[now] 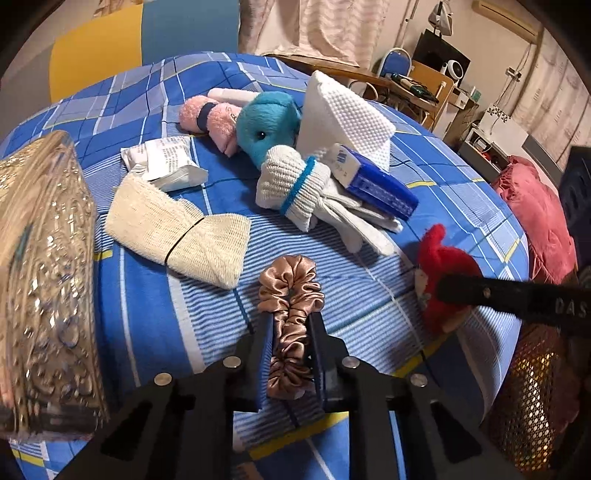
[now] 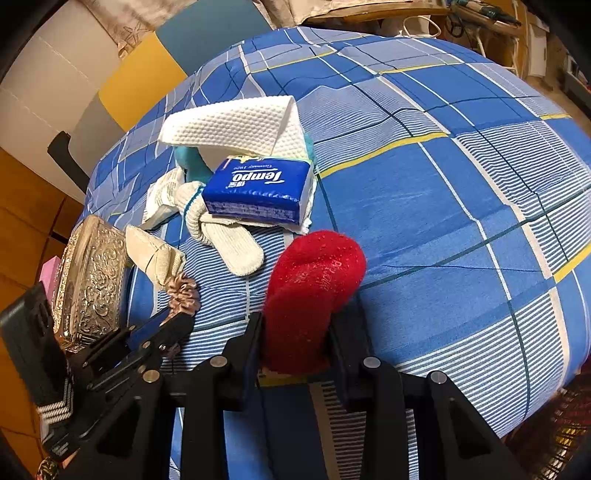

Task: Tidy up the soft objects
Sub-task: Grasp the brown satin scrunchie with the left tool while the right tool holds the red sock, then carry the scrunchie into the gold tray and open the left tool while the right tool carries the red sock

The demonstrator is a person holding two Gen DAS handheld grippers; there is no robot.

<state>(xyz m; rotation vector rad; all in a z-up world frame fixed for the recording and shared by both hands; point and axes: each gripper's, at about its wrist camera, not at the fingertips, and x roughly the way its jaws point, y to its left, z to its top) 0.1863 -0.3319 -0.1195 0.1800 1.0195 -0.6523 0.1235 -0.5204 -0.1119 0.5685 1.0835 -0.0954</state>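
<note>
Warm indoor light, fisheye-warped edges, perhaps slight blur

A bed (image 1: pixel 369 295) in a blue checked sheet fills the room. Behind it hang pale curtains (image 1: pixel 314 26); beside those stands a cluttered wooden desk (image 1: pixel 417 85) with a blue chair (image 1: pixel 395 62).

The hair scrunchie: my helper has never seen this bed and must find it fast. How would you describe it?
On the blue plaid bedspread, look at the near edge, in front of the cream gauze bundle and left of the red sock. The scrunchie is a ruffled ring pinched in the left hand-held gripper. It alone is shiny bronze-pink satin.
</note>
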